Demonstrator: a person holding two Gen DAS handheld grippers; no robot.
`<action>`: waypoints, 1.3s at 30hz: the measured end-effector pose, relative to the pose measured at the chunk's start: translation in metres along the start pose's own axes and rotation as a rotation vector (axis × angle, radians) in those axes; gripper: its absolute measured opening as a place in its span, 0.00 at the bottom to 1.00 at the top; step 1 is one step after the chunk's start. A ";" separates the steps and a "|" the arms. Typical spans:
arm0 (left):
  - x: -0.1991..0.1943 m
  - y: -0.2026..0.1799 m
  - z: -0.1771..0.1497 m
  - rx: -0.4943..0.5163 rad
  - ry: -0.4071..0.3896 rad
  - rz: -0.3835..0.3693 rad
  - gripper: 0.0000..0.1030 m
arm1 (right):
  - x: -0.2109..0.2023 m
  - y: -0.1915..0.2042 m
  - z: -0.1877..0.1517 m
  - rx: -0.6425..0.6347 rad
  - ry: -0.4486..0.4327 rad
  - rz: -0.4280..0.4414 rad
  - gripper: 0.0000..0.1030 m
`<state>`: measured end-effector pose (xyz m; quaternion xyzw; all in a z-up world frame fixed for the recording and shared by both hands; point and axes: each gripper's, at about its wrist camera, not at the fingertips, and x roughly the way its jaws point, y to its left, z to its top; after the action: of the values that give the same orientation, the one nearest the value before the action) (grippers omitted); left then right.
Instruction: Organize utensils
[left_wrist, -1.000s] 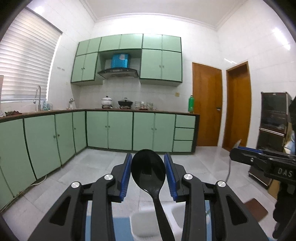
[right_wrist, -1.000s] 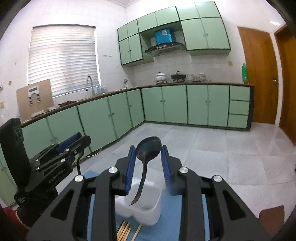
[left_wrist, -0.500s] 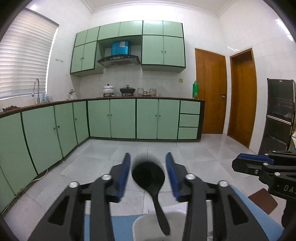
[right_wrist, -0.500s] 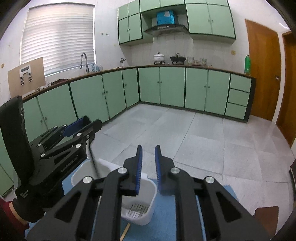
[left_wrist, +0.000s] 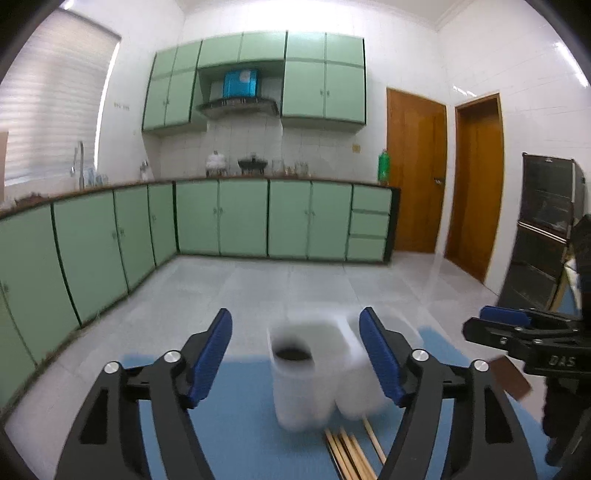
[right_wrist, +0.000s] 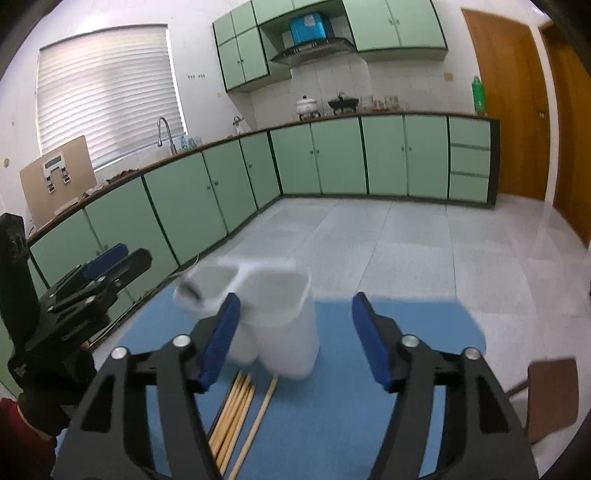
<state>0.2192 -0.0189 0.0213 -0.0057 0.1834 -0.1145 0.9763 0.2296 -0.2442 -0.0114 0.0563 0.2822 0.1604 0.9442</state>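
A white two-compartment utensil holder (left_wrist: 314, 373) stands on a blue mat (left_wrist: 240, 424), blurred by motion. A black spoon bowl (left_wrist: 293, 354) shows inside its left compartment. My left gripper (left_wrist: 295, 358) is open and empty, its jaws wide either side of the holder. My right gripper (right_wrist: 293, 336) is open and empty, just in front of the holder (right_wrist: 284, 325). Several wooden chopsticks (right_wrist: 240, 413) lie on the mat in front of the holder; they also show in the left wrist view (left_wrist: 351, 450).
The mat (right_wrist: 351, 406) covers a table in a kitchen with green cabinets (right_wrist: 332, 158). A brown chair (right_wrist: 550, 391) stands at the right. The other gripper shows at each view's side: the right gripper (left_wrist: 524, 336), the left gripper (right_wrist: 85, 288).
Both grippers held black spoons a second ago. The spoons dropped into the holder, both grippers opened wide and tilted down toward the mat.
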 end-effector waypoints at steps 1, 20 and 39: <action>-0.007 -0.002 -0.009 -0.001 0.034 0.004 0.73 | -0.005 0.003 -0.014 0.006 0.021 -0.009 0.71; -0.062 -0.015 -0.146 -0.067 0.482 0.070 0.76 | -0.039 0.059 -0.181 -0.079 0.344 -0.087 0.78; -0.068 -0.006 -0.156 -0.092 0.513 0.073 0.76 | -0.031 0.079 -0.180 -0.137 0.362 -0.149 0.65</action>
<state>0.0997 -0.0049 -0.0998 -0.0141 0.4302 -0.0685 0.9000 0.0848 -0.1768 -0.1305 -0.0590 0.4389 0.1163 0.8890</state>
